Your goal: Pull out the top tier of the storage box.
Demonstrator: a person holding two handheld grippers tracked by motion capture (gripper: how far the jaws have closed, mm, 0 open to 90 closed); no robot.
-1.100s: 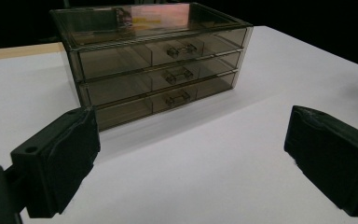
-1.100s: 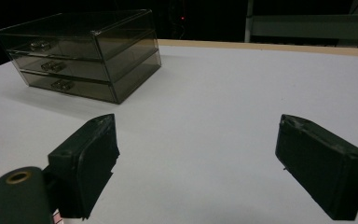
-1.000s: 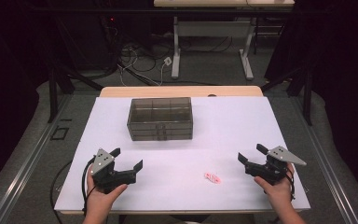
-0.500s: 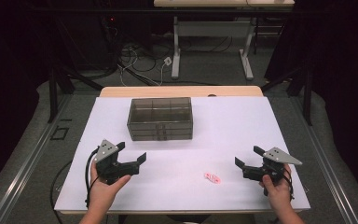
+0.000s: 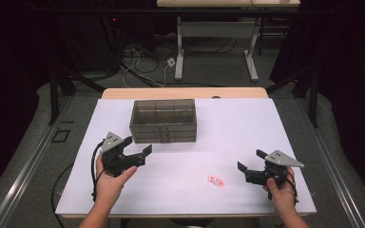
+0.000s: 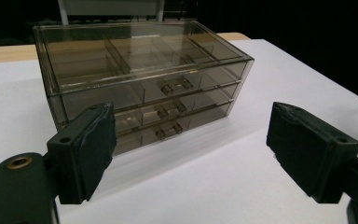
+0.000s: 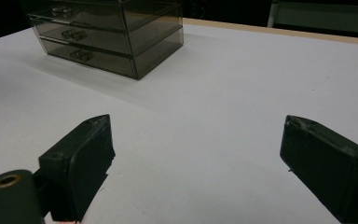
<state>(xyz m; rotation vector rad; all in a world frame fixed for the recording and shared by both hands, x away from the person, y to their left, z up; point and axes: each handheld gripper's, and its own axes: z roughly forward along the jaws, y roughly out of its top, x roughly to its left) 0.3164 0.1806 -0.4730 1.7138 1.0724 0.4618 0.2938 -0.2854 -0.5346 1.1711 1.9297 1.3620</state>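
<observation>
A smoky clear drawer box (image 5: pixel 163 120) with three stacked drawers sits toward the far middle of the white table (image 5: pixel 228 123). The left gripper (image 5: pixel 134 151), held in the person's left hand (image 5: pixel 108 176), hovers just in front of the box's near left corner and points at its drawer fronts (image 6: pixel 168 109); its jaws have just been closing a little yet stand wide apart with nothing between them. The right gripper (image 5: pixel 249 166) is held low over the table's near right part, well apart from the box, its jaws spread wide and empty. A small pink-and-white item (image 5: pixel 216 181) lies on the table just left of the right gripper.
</observation>
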